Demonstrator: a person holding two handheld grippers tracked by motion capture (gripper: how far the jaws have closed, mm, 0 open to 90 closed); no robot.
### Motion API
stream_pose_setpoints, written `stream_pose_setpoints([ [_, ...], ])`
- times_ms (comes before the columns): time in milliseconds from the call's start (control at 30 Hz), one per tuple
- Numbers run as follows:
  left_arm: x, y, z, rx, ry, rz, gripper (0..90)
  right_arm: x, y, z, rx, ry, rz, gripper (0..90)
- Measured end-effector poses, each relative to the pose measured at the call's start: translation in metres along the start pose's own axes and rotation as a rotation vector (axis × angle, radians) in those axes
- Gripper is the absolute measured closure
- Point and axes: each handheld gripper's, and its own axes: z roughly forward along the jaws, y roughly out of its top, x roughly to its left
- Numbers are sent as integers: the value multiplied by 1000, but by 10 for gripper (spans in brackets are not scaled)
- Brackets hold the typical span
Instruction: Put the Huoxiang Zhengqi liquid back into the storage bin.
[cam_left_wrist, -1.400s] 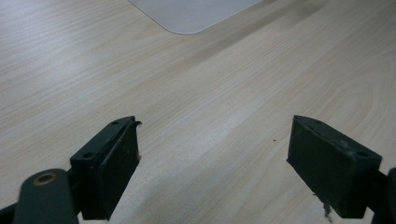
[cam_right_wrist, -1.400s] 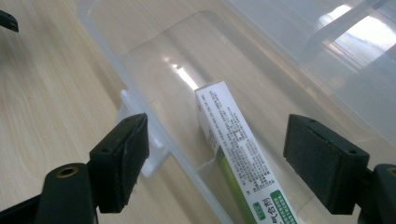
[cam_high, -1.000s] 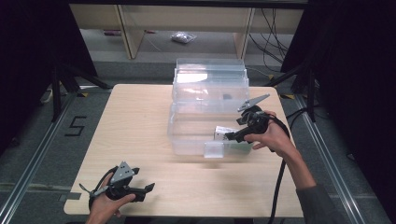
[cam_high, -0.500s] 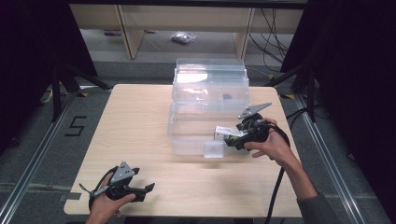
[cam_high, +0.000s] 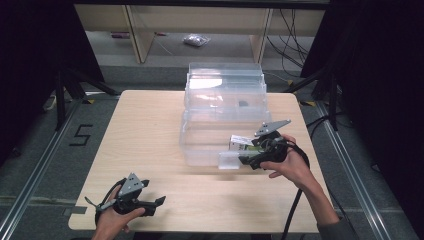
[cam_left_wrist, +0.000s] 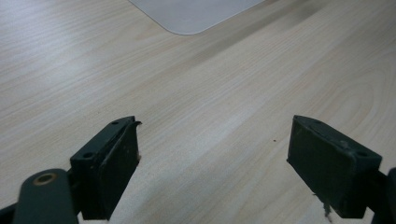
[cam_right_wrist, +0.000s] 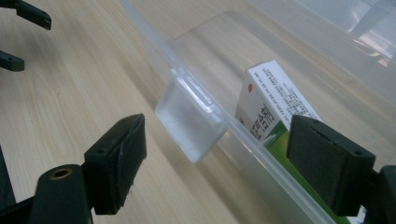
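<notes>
Pale wood-grain counter (cam_high: 150, 125): right tool (cam_right_wrist: 215, 154), jaws wide, straddles the clear plastic drawer's (cam_right_wrist: 261, 154) squarish tab (cam_right_wrist: 189, 123) beside a glossy carton (cam_right_wrist: 275, 107).

Each black tool (cam_high: 248, 161) carries a grey three-cornered plate and black cable.

White-and-green printed cardboard box (cam_right_wrist: 275, 112) cut off at the bottom edge, its print too small to be read, small dark object (cam_high: 243, 104) in the clear plastic stacked drawer unit (cam_high: 225, 95) unidentifiable
</notes>
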Motion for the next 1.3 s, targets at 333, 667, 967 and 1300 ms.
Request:
stream_pose_setpoints([
  [333, 0, 0, 0, 0, 0, 2, 158, 12, -9, 4, -34, 2, -33, 210],
  [667, 0, 0, 0, 0, 0, 1, 158, 25, -18, 11, -8, 2, -14, 210],
  [967, 0, 0, 0, 0, 0, 0, 158, 30, -27, 17, -26, 4, -31, 210],
  [1300, 0, 0, 0, -4, 2, 0, 158, 34, -35, 20, -4, 15, -7, 209],
])
